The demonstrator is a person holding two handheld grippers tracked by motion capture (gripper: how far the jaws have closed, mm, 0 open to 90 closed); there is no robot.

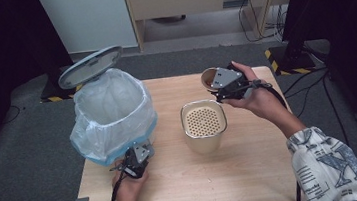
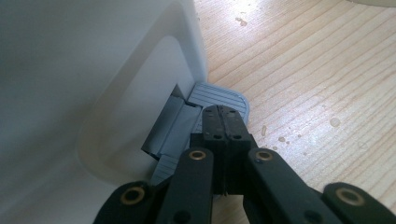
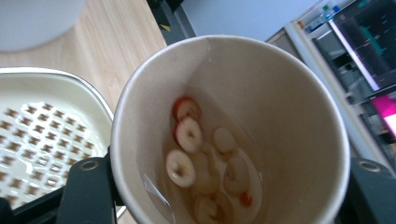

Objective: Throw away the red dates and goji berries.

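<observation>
Cup (image 3: 261,107) with sliced fruit sits clamped in my right hand-held gripper (image 1: 227,84), tilted above the strainer pot (image 1: 204,126). My left hand-held gripper (image 2: 223,122), jaws together, presses the bin's pedal (image 2: 223,95). No readable writing.

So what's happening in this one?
A person works at a wooden table. The left gripper, jaws shut, presses the pedal of a bag-lined bin, whose lid stands open. The right gripper holds a paper cup of sliced pieces in liquid, tilted beside a perforated strainer container.
</observation>
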